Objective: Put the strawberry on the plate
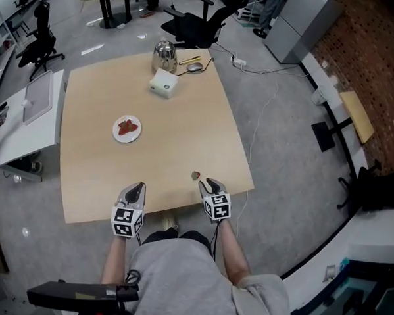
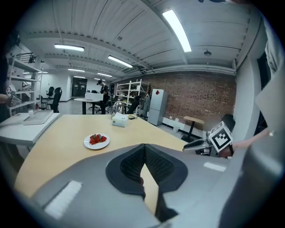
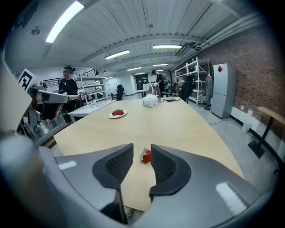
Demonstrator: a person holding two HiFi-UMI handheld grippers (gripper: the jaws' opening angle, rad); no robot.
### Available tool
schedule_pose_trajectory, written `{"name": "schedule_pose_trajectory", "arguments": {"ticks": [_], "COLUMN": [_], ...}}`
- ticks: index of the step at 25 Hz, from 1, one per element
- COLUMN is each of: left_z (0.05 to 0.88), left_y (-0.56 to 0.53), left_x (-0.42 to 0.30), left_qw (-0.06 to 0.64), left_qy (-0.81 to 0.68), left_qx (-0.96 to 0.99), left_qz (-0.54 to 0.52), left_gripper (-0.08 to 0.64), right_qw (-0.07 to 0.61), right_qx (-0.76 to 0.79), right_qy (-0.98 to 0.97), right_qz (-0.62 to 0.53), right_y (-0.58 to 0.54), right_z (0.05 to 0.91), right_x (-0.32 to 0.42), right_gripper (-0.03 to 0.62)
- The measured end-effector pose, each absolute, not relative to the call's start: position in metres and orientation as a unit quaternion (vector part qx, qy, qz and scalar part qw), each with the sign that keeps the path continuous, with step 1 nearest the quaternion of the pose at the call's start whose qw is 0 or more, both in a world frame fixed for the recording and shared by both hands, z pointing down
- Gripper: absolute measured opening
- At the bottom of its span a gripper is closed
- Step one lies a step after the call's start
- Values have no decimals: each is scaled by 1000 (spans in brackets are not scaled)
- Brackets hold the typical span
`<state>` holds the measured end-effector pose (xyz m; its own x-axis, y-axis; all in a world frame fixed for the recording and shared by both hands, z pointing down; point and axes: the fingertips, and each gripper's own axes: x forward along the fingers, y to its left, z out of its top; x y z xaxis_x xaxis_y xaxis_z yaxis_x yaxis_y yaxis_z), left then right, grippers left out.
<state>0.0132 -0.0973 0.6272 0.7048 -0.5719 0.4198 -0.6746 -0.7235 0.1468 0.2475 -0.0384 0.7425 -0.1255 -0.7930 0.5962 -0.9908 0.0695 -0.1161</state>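
A lone red strawberry (image 1: 196,176) with a green top lies on the wooden table (image 1: 185,126) near its front edge. My right gripper (image 1: 211,182) is just in front of it. In the right gripper view the strawberry (image 3: 145,155) sits at the gap between the open fingertips of the right gripper (image 3: 142,151), untouched. The white plate (image 1: 127,129) with several strawberries stands mid-table to the left, also in the left gripper view as a plate (image 2: 96,141). My left gripper (image 1: 137,186) hovers over the front edge, its tips (image 2: 144,147) together and holding nothing.
A metal kettle (image 1: 164,55), a white box (image 1: 163,83) and a mouse (image 1: 194,66) sit at the table's far end. A white side table (image 1: 27,121) stands to the left. Office chairs (image 1: 197,25) are beyond the far edge.
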Motion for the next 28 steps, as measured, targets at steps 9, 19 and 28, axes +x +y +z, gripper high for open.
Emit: {"name": "schedule_pose_trajectory", "arguments": {"ticks": [9,19,28], "left_z": [636,641,638], "left_y": [-111,-115,-123], "left_x": [4,-18,-26], "left_qw": [153,160,168], "left_qy": [-355,-378,-402], "left_qx": [905,891,882], "left_qz": [181,193,181], "left_gripper": [20,20,20], "right_qw": [247,271,286], "right_qx": [607,598,594], "right_qy": [-693,-680,-679], "right_qz": [301,325,324], "right_y": [-59,-77,-81], "right_z": [799,828,835], "right_x": [248,249,254], "right_gripper": [196,204,164]}}
